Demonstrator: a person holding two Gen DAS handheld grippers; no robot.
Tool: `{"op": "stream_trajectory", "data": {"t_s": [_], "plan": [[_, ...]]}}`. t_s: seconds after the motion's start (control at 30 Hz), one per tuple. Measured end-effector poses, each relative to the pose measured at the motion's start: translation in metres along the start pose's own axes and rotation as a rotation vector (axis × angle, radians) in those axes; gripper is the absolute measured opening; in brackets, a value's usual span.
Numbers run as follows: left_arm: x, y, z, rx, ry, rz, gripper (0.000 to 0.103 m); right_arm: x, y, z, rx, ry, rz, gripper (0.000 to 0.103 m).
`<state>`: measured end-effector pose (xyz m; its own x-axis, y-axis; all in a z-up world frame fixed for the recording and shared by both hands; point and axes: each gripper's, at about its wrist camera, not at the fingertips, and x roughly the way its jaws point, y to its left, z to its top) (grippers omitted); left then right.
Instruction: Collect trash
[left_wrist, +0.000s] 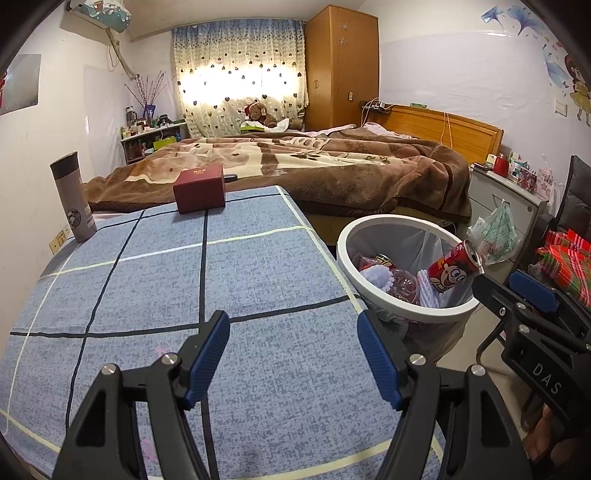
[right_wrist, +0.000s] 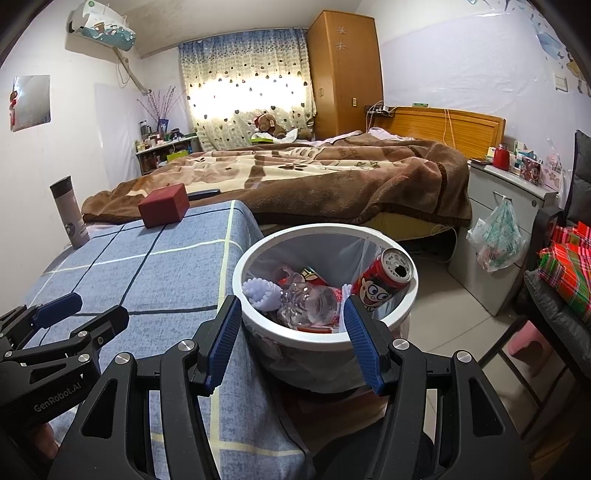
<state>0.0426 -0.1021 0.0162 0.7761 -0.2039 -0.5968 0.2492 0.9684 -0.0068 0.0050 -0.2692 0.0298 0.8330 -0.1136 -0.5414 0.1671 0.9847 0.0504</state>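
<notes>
A white round bin (left_wrist: 345, 254) (right_wrist: 369, 341) with a plastic liner stands beside the blue checked table (left_wrist: 184, 280) (right_wrist: 155, 273). In it lie a red drink can (left_wrist: 452, 269) (right_wrist: 384, 280) leaning on the rim, a clear plastic bottle (right_wrist: 310, 304) and white paper cups (right_wrist: 260, 291). My left gripper (left_wrist: 293, 328) hangs open over the table's near end with nothing between its blue pads. My right gripper (right_wrist: 291, 314) is open and empty just above the bin's near rim; in the left wrist view the right gripper (left_wrist: 517, 291) sits beside the bin. The left gripper (right_wrist: 85, 310) shows at the right wrist view's left edge.
On the table's far end stand a grey flask (left_wrist: 72, 197) (right_wrist: 70, 212) and a dark red box (left_wrist: 199, 188) (right_wrist: 164, 205). Behind is a bed with a brown blanket (left_wrist: 295, 162). A grey cabinet (right_wrist: 495, 221) with a hanging bag, and a chair with red checked cloth (right_wrist: 565, 273), stand at right.
</notes>
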Motion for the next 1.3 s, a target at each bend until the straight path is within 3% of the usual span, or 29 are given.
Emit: {"op": "stream_trajectory", "data": {"t_s": [1.3], "plan": [[0.0036,-0.0008,-0.0013,0.003,0.009,0.007,0.073,0.0023,0.0023,-0.0002,-0.008,0.003,-0.001,0.059]]}}
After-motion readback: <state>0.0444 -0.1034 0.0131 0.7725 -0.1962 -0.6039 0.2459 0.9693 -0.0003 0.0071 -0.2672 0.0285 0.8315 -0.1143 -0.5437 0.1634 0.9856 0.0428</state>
